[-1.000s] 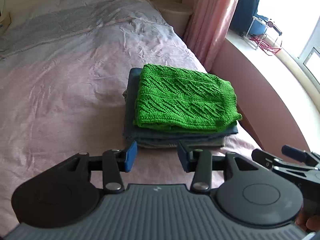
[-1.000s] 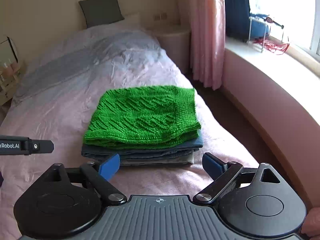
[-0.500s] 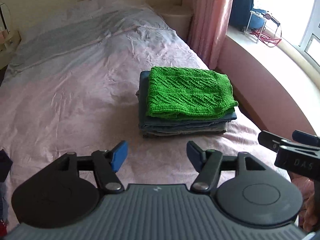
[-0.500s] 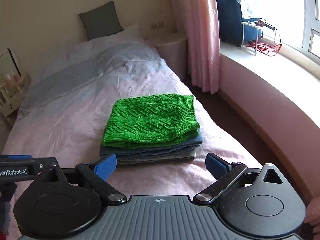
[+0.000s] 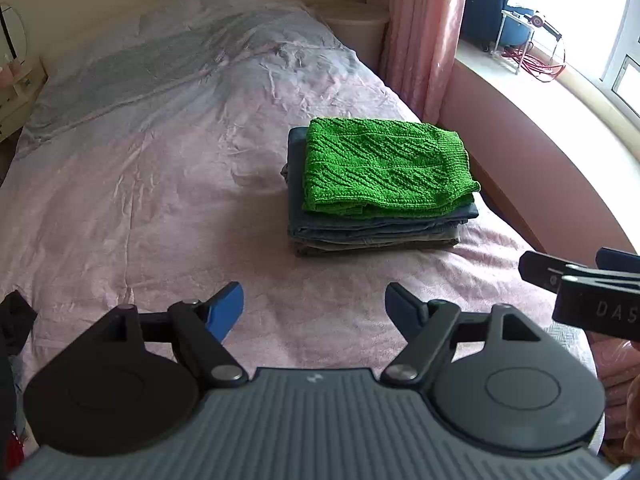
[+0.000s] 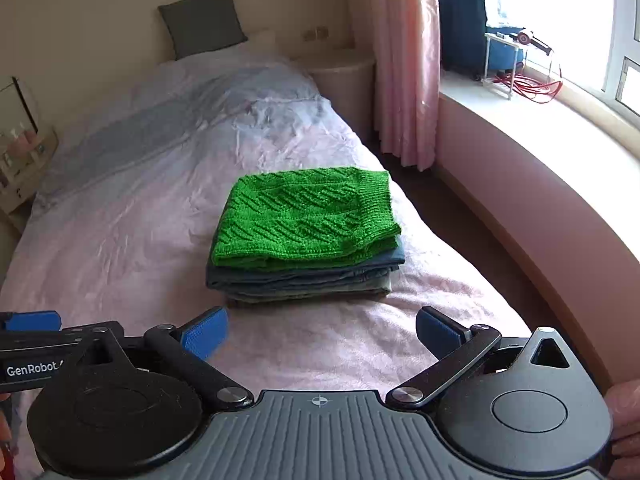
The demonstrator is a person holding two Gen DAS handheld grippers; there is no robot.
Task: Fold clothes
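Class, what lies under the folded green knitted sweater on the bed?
Under the folded green knitted sweater lies a stack of folded blue denim garments on the pink bedsheet. Only their edges show; the rest is covered.

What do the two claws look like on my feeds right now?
Both match: the left claw and right claw have blue fingertip pads on black linkage arms with silver pivots, round black side discs and a ribbed grey body. White lettering marks their sides.

A knitted sweater tops folded jeans on the bed — curtain behind, right.
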